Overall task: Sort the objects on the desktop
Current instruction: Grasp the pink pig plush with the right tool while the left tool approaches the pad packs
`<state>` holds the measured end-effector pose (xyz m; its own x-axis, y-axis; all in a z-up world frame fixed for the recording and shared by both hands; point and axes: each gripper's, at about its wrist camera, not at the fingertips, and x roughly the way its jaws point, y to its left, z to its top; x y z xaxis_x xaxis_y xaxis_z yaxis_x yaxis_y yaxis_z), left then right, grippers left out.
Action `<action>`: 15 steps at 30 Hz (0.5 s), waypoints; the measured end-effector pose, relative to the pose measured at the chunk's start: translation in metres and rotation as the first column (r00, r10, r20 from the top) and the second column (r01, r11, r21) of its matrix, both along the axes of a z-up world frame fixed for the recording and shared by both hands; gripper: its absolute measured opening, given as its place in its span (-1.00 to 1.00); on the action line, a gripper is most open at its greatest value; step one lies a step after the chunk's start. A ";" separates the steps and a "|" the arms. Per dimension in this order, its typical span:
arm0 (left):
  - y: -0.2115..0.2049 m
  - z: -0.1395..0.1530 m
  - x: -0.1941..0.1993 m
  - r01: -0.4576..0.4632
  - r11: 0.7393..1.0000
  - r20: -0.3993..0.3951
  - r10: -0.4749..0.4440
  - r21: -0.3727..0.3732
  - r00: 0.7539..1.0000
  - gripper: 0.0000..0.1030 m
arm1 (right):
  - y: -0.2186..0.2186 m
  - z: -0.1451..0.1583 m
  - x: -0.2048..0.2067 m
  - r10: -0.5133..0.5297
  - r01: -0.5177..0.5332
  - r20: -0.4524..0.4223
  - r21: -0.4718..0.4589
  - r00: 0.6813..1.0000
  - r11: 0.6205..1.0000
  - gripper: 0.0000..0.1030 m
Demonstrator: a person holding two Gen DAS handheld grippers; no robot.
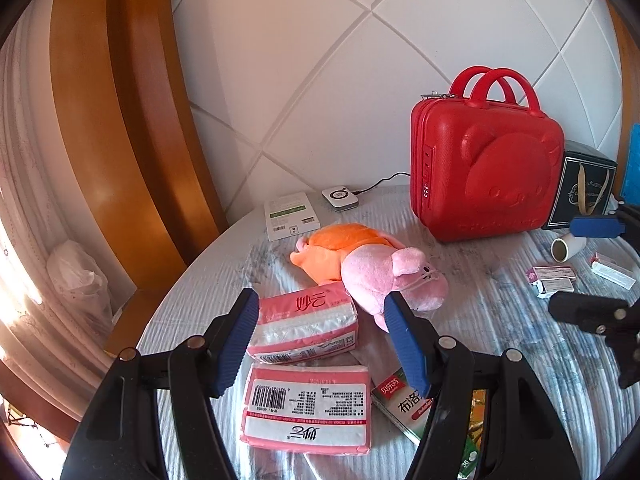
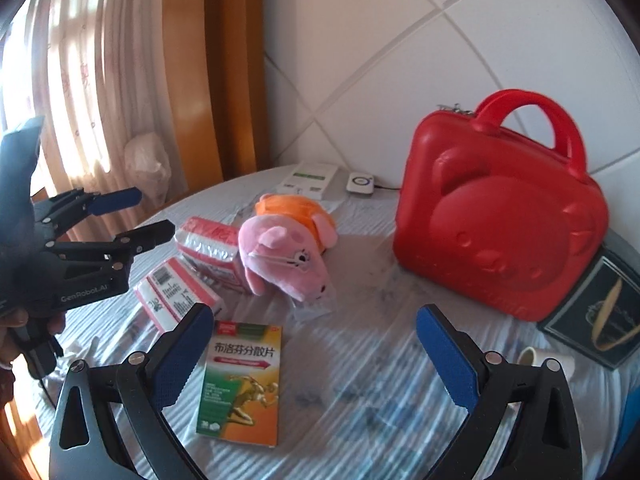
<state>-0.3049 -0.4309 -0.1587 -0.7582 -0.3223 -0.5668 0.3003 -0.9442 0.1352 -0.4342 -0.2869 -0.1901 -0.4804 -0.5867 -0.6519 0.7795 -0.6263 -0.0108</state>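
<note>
I have both tools spread wide and holding nothing. My left tool (image 1: 320,332) hovers over the upper tissue pack (image 1: 306,326), which lies on the bench (image 1: 500,340) touching the pink plush pig (image 1: 384,280); a second tissue pack (image 1: 306,408) lies just below it. My right tool (image 2: 316,352) hangs above the medicine box (image 2: 242,384), flat on the bench beside the packs. I judge the step in hand is picking up the upper pack. To do it well, I should come down straight with one finger on each long side and keep the right finger clear of the pig's snout so I don't pinch the plush. The pack is soft, so I'd close gently. The red case (image 1: 486,176) stands upright at the back.
</note>
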 end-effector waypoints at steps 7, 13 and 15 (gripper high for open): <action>-0.011 -0.013 -0.011 -0.008 1.000 0.006 0.008 -0.006 1.000 0.25 | -0.040 -0.028 -0.029 0.085 -0.086 0.079 0.007 0.993 0.996 0.99; -0.024 -0.033 0.006 -0.046 0.999 0.042 0.045 0.017 0.998 0.25 | -0.065 -0.032 -0.051 0.089 -0.084 0.114 -0.044 0.990 0.995 0.99; -0.028 -0.041 0.010 -0.066 0.998 0.064 0.065 0.016 0.996 0.25 | -0.076 -0.034 -0.059 0.087 -0.076 0.142 -0.084 0.986 0.994 0.99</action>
